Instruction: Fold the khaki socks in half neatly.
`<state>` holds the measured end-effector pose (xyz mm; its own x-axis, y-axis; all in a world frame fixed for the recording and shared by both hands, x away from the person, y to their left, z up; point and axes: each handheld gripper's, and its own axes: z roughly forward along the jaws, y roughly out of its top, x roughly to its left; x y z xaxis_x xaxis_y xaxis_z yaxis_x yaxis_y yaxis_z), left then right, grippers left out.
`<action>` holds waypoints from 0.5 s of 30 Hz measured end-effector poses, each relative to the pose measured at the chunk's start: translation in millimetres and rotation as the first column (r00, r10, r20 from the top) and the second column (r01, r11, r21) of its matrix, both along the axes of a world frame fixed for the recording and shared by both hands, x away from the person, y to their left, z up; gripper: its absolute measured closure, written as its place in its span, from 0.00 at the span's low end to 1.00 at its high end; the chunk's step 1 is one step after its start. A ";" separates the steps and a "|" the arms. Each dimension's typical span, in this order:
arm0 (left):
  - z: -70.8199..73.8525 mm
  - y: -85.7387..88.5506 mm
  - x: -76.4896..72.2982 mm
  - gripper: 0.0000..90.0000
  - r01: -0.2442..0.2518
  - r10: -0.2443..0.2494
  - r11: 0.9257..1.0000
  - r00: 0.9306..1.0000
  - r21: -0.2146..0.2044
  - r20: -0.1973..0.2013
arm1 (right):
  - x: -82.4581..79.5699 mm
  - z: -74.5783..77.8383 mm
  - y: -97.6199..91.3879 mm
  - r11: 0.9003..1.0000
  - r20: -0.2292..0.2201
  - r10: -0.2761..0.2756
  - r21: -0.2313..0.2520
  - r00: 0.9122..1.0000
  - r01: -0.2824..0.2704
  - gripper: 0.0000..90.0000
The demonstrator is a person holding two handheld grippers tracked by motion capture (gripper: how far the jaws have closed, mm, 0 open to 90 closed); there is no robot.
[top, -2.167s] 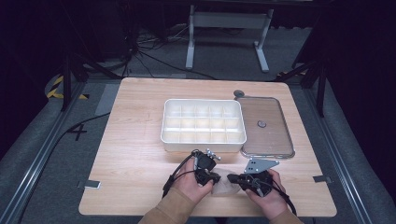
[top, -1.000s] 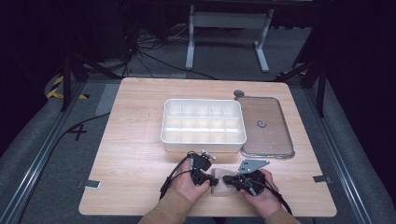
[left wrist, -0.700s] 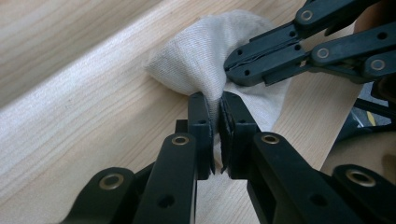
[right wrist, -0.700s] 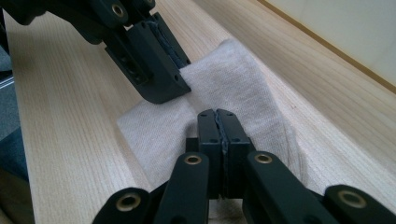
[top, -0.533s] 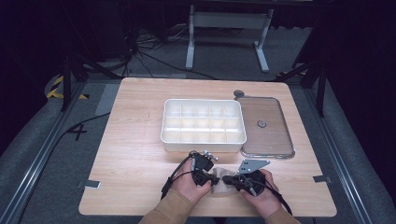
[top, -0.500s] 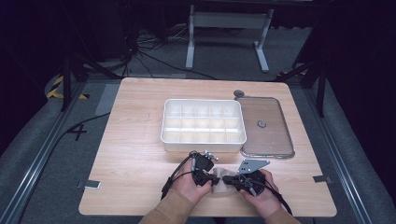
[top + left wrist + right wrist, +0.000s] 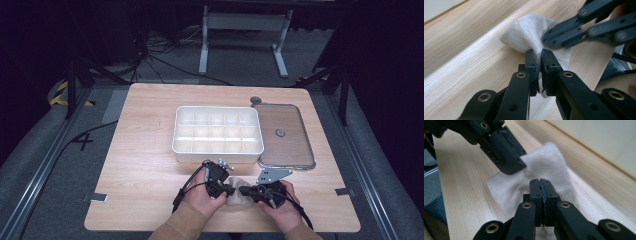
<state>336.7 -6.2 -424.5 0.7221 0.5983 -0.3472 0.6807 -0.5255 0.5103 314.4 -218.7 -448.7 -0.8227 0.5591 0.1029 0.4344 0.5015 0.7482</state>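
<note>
Where jaws pinch: soft knit cloth

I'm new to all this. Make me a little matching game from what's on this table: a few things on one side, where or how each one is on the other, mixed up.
Things:
1. white cloth
2. divided white tray
3. clear lid
4. small round disc

Descriptions:
A. lying flat, right of the tray
B. at the table's middle, compartments empty
C. pinched between both grippers near the front edge
D. just beyond the lid's far left corner

Pairs: 1-C, 2-B, 3-A, 4-D
</note>
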 end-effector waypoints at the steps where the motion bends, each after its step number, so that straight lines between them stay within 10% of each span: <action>1: 0.2 1.0 0.6 0.94 -0.001 0.001 1.000 1.000 0.002 0.002 | 0.0 2.1 -2.8 1.000 0.002 -0.005 0.004 1.000 0.005 0.99; 15: 2.7 7.2 5.2 0.93 -0.005 0.006 0.999 1.000 0.039 -0.029 | 1.7 6.2 -25.9 0.997 -0.029 -0.077 -0.018 0.997 0.077 0.99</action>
